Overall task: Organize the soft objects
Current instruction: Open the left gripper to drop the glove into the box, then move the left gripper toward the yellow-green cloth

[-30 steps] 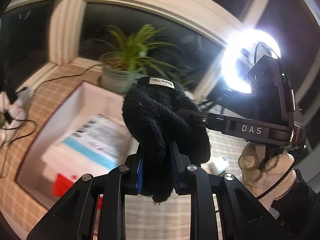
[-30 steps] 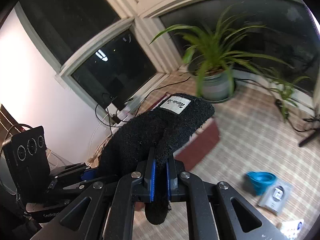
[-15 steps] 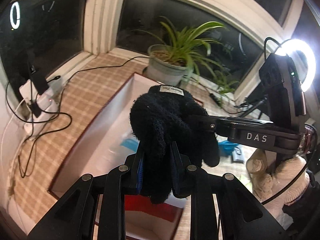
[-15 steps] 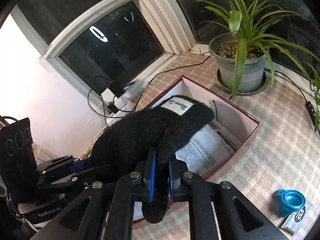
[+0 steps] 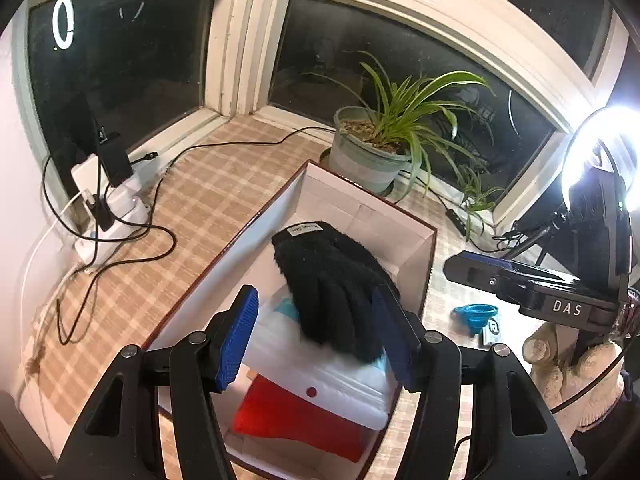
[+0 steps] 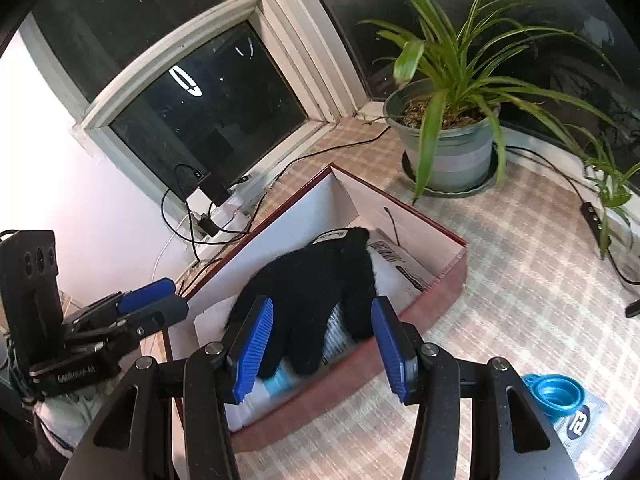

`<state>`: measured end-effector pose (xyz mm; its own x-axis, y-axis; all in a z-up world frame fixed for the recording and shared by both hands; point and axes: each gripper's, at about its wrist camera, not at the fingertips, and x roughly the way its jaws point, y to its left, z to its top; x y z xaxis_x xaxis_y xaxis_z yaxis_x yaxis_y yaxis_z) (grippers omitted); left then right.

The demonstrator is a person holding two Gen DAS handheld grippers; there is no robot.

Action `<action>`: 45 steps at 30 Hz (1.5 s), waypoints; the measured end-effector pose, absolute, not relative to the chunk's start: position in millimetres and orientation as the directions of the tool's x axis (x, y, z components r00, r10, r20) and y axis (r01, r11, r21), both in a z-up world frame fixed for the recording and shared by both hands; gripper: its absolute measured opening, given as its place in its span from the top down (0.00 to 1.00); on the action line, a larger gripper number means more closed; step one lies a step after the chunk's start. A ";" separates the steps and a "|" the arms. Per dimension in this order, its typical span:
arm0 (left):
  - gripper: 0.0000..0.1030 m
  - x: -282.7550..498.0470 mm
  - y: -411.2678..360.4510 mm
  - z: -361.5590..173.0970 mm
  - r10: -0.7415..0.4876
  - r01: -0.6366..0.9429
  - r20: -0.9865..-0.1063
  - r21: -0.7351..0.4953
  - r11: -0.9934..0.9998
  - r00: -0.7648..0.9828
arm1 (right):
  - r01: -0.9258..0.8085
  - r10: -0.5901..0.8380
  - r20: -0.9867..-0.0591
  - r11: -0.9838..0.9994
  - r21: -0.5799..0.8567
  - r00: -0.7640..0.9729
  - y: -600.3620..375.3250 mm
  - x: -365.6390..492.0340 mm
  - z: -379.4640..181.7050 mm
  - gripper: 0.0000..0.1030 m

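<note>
A black fuzzy glove [image 5: 332, 280] with a white label lies inside the open red-edged box [image 5: 264, 216], on top of white packages. It also shows in the right wrist view [image 6: 308, 292], in the box [image 6: 452, 268]. My left gripper [image 5: 316, 340] is open above the box, its blue pads either side of the glove's fingers. My right gripper [image 6: 320, 348] is open too, just above the glove. Neither holds anything.
A potted spider plant [image 5: 372, 156] stands behind the box. A power strip with cables [image 5: 108, 208] lies to the left. A blue collapsible funnel [image 6: 554, 394] on a grey packet lies right of the box. A ring light [image 5: 600, 152] glares at the right.
Both grippers were shut on the glove and carried it over the box. Now both have opened and the glove has dropped into the box.
</note>
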<state>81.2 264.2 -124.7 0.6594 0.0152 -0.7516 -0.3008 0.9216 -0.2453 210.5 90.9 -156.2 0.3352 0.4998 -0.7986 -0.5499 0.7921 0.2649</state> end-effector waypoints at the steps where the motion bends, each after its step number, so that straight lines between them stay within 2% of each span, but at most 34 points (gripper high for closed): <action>1: 0.43 79.1 262.7 -123.6 0.014 -0.297 -0.749 -0.246 0.922 0.663 | -0.553 0.499 -0.797 0.791 0.260 0.340 86.2 206.8 -153.6 0.54; 9: 0.43 64.0 227.3 -111.4 -0.032 -0.218 -0.719 -0.253 0.943 0.694 | -0.533 0.484 -0.777 0.814 0.231 0.403 22.4 176.7 -126.9 0.53; 13: 0.43 57.3 194.7 -111.0 -0.088 -0.149 -0.704 -0.268 0.952 0.705 | -0.472 0.458 -0.751 0.853 0.222 0.475 -33.8 160.6 -108.7 0.49; 18: 0.43 58.9 157.2 -120.4 -0.157 -0.079 -0.709 -0.288 0.954 0.687 | -0.378 0.403 -0.735 0.901 0.213 0.546 -99.2 142.0 -95.1 0.48; 27: 0.43 68.0 87.3 -156.2 -0.289 0.041 -0.747 -0.331 0.943 0.599 | -0.263 0.294 -0.744 0.951 0.164 0.600 -187.3 112.3 -98.6 0.37; 37: 0.43 65.0 25.7 -184.8 -0.380 0.153 -0.775 -0.353 0.923 0.504 | -0.290 0.249 -0.816 0.951 0.105 0.522 -218.6 114.0 -125.3 0.34; 45: 0.43 55.2 25.3 -190.5 -0.361 0.102 -0.788 -0.360 0.927 0.499 | -0.387 0.262 -0.892 0.916 0.109 0.367 -207.3 160.8 -165.6 0.34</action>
